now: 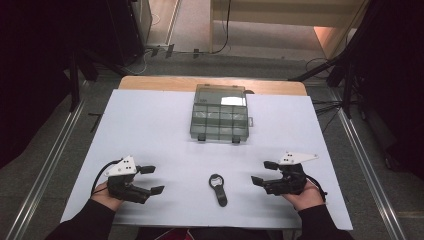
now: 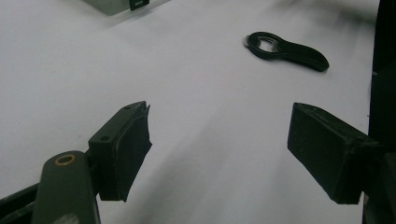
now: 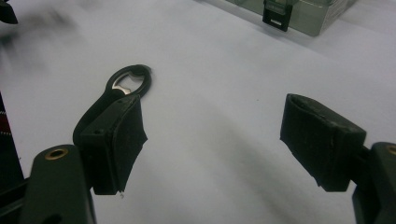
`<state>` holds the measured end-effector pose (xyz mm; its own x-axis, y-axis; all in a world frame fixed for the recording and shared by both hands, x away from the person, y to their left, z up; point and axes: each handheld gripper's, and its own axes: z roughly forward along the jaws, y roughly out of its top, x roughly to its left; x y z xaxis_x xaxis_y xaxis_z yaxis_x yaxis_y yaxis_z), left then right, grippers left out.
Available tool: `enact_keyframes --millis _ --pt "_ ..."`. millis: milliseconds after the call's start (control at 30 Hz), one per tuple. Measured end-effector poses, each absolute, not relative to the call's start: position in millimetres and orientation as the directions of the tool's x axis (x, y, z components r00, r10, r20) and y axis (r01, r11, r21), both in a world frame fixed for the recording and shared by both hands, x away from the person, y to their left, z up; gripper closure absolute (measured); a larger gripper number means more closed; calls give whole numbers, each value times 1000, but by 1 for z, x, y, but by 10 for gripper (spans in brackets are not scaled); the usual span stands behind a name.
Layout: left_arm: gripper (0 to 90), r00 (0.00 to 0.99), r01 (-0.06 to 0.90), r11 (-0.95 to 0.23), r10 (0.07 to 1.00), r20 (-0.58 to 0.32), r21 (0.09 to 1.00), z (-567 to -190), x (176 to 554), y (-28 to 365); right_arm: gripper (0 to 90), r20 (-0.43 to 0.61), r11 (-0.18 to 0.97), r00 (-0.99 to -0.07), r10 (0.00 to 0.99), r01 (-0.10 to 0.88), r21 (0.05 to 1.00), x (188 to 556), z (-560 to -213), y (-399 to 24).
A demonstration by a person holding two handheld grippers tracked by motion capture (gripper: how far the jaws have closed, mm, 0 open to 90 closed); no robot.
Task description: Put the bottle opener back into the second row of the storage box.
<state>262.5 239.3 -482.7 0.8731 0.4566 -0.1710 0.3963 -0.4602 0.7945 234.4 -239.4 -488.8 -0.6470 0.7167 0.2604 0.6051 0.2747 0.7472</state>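
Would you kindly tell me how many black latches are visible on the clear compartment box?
2: both on the box's near edge, left latch and right latch.

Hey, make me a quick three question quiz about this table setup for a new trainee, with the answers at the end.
1. True or false: the left gripper is shut on the bottle opener.
2. What lies on the white board between the two grippers: A) a clear box, B) a black bottle opener, C) a cable?
3. Fill in: the clear compartment box sits at the ____ side of the board from the person.

Key: 1. False, its jaws stand open and empty, as do those of the right gripper. 2. B. 3. Far.
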Motion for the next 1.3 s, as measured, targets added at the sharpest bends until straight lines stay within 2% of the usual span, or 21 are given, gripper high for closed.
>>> enact_keyframes --millis 1300 --pt "211 872 397 -456 458 -172 796 -482 263 240 226 293 260 -648 703 618 742 236 -493 -242"
